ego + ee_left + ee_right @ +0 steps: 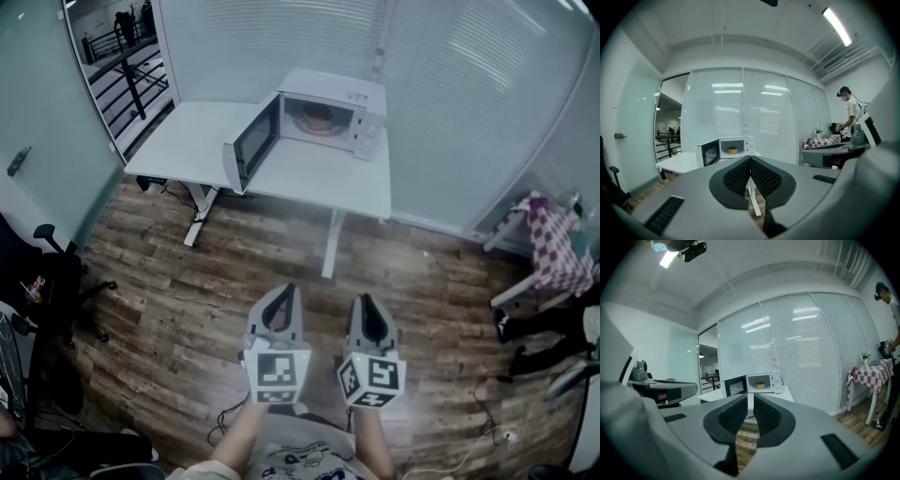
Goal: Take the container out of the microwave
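Observation:
A white microwave (333, 112) stands on a white table (309, 178) far ahead of me, with its door (251, 142) swung open to the left. Inside it sits a small round tan container (319, 119). The left gripper view shows the microwave (738, 146) and the container (732, 150) small in the distance, and the right gripper view shows the microwave (764, 381) and the container (760, 385) the same way. My left gripper (289, 289) (750, 158) and right gripper (364, 298) (751, 395) are held side by side over the wooden floor, well short of the table. Both are shut and hold nothing.
A glass wall with blinds runs behind the table. At the left stands a black office chair (56, 272). On the right is a small table with a checkered cloth (558, 244), and a person (851, 112) stands near it. Cables (487, 441) lie on the floor.

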The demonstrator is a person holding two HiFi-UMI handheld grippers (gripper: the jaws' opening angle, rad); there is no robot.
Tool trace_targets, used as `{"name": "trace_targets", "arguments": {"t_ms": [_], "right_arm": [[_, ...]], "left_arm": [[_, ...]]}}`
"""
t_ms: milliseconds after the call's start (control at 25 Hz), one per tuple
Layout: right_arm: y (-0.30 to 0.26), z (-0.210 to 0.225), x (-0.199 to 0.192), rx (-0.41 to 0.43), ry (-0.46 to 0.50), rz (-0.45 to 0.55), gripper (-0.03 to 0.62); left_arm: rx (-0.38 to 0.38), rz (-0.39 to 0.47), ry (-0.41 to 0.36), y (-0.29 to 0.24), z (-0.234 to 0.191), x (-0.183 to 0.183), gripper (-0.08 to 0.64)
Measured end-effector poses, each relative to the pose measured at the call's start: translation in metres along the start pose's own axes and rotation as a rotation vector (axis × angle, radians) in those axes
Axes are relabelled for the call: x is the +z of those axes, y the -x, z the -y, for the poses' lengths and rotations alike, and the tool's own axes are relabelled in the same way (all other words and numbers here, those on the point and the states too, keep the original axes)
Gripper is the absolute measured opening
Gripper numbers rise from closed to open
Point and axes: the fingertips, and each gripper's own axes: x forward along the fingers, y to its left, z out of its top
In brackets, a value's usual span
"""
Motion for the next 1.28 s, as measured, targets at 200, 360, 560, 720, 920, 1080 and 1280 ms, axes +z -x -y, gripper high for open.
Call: {"name": "trace_targets", "arguments": {"t_ms": [200,360,560,720,920,1080,1280], "right_arm": [[-0.038,0.005,0.007,-0.006,0.006,0.004,0.035],[-0.073,0.012,0.012,-0.023,0.009,0.002,0.035],[-0.121,0.013,0.021,-0.039,0.01,0.004,0.035],[-0.157,0.014,0.027,-0.056,0.014,0.003,0.035],[-0.202,0.018,0.031,-0.08,0.011,0.001,0.035],[-0.23,0.016,0.032,-0.086,0.001,-0.003,0.035],[-0.251,0.014,0.028,-0.084,0.004,-0.022,0.035]], "left_arm": [[-0.008,0.011,-0.002,-0.038,-0.014,0.007,0.043],[-0.025,0.008,0.003,-0.073,-0.025,0.009,0.043],[-0.04,0.009,0.004,-0.118,-0.05,0.016,0.043],[-0.056,0.009,0.005,-0.156,-0.068,0.02,0.043],[-0.081,0.014,0.003,-0.197,-0.085,0.025,0.043],[-0.089,0.014,0.004,-0.22,-0.1,0.025,0.043],[-0.094,-0.001,0.008,-0.24,-0.113,0.021,0.043]]}}
